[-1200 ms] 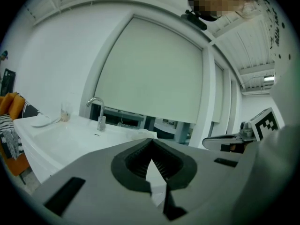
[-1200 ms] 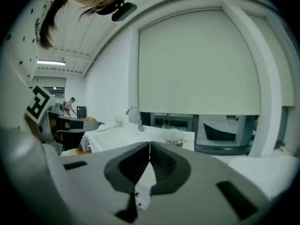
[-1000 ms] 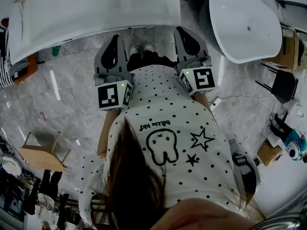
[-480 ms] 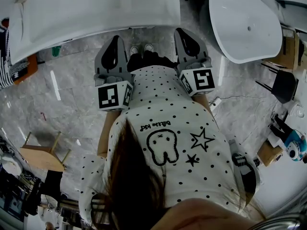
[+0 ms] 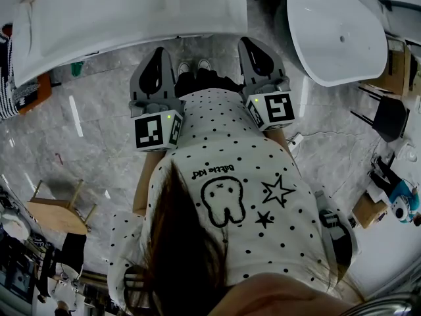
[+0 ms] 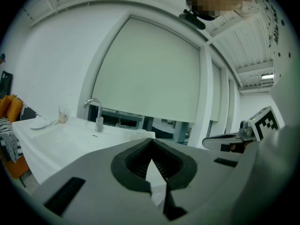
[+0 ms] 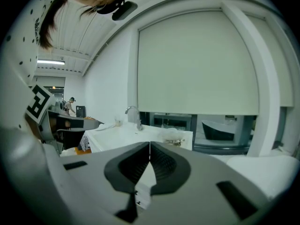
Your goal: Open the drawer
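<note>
**Grey jaws together, nothing gripped**

Both the left gripper [image 5: 160, 51] and the right gripper [image 5: 250, 43] have their jaws pressed together and empty, side by side, pointing toward the white washbasin counter [image 5: 131, 12] with its tap [image 6: 96, 110]. The drawer cannot be made out in any view.

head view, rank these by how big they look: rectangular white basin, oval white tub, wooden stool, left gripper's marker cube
1. rectangular white basin, cut off by the frame
2. oval white tub
3. wooden stool and left gripper's marker cube: these look alike, and the cube is nearer the camera, so unranked
</note>
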Demonstrator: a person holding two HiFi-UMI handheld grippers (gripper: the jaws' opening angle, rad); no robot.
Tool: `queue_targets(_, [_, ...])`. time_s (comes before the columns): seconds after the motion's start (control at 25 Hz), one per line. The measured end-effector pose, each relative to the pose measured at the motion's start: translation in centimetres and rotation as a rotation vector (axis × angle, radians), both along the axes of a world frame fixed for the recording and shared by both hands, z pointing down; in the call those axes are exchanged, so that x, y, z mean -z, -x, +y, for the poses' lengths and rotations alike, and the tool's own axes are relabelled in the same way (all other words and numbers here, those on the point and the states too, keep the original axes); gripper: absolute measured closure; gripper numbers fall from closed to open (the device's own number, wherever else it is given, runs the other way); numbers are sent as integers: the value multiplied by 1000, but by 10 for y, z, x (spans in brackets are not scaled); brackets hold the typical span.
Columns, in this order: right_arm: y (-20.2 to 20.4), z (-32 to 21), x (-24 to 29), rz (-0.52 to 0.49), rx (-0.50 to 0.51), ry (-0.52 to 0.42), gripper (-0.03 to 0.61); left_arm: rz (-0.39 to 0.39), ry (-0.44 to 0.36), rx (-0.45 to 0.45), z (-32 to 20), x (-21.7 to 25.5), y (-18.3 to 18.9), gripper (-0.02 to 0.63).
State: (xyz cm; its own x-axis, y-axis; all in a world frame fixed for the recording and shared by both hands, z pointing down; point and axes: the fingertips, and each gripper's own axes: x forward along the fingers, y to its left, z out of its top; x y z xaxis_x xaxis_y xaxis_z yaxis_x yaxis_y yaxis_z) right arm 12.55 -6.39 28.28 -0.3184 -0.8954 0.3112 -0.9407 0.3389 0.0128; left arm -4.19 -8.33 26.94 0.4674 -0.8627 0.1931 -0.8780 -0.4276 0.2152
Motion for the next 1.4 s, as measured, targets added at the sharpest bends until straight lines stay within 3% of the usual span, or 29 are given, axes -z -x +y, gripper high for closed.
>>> queue_targets(0.8, [3, 8, 0, -7, -12, 4, 566, 51, 12, -36, 4, 0, 3, 611])
queue_targets(0.96, [0, 11, -1, -10, -11, 17, 565, -4, 17, -33, -1, -5, 8, 611])
queue_targets(1.12, [2, 10, -3, -18, -15, 20, 565, -49, 87, -43, -9, -28, 21, 609])
queue_targets(1.32, [3, 16, -11, -18, -13, 43, 565, -103, 229, -72, -9, -81, 27, 607])
queue_targets(1.4, [6, 21, -17, -15, -8, 66, 565, -116, 289, -95, -7, -107, 25, 579])
